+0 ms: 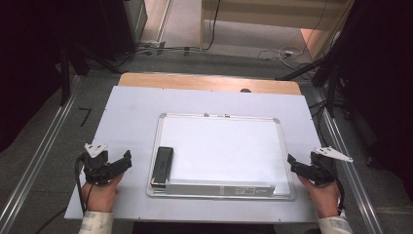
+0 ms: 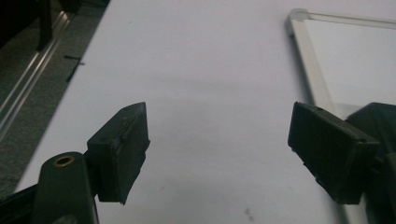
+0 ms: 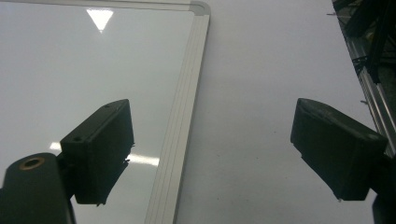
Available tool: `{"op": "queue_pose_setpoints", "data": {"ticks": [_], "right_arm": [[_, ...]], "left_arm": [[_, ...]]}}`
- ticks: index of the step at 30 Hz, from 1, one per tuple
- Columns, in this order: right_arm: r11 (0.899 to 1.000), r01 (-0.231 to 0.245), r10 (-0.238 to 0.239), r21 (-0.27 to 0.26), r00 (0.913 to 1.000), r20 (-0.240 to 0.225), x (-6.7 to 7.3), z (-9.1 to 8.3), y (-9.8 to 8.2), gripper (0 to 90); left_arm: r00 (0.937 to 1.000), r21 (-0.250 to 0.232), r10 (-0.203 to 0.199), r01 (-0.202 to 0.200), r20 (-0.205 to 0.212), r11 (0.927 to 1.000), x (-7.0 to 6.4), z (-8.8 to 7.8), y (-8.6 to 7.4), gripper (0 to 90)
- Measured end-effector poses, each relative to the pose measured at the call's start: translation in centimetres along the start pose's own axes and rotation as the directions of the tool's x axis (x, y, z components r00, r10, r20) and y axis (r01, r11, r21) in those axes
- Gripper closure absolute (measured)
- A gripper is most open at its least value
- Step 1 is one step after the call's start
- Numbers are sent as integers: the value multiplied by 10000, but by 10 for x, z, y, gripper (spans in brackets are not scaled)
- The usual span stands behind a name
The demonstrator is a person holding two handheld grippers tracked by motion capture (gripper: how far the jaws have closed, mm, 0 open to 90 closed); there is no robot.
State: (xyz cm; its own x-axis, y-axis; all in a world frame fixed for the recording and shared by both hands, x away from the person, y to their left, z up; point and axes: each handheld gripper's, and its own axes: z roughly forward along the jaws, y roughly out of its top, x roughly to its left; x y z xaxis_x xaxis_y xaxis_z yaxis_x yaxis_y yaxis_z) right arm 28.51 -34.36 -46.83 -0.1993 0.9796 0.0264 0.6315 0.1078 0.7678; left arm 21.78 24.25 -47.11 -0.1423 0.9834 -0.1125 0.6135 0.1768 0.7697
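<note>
A white whiteboard [image 1: 224,146] with a silver frame lies flat in the middle of the table. A black eraser [image 1: 163,164] rests on its left part, near the front left corner. My left gripper [image 1: 124,163] hovers just left of the board, open, with bare table between its jaws [image 2: 218,130]. A dark block that looks like the eraser [image 2: 382,117] peeks out behind its right jaw. At the board's right edge my right gripper [image 1: 293,165] is open and holds nothing [image 3: 210,126]. The board's frame [image 3: 186,102] runs between its jaws.
A pale grey sheet [image 1: 131,112] covers the table, with a strip of wood [image 1: 204,82] at the far edge. Metal rails [image 1: 36,161] run along the floor on both sides. Cables [image 1: 272,53] lie on the floor beyond the table.
</note>
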Motion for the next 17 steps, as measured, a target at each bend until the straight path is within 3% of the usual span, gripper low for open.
{"op": "queue_pose_setpoints", "data": {"ticks": [6,13,17], "right_arm": [[10000,-83,83,25,10000,45,-1,-1,0,119],[9998,-174,174,-12,9998,92,-4,-2,-1,119],[9996,-285,285,-31,9995,151,-7,-3,-1,119]], "left_arm": [[9998,27,-140,140,-125,9999,23,-5,-6,206],[9995,205,-210,205,242,9996,31,0,-9,206],[9996,317,143,-150,228,9994,31,11,-10,206]]}}
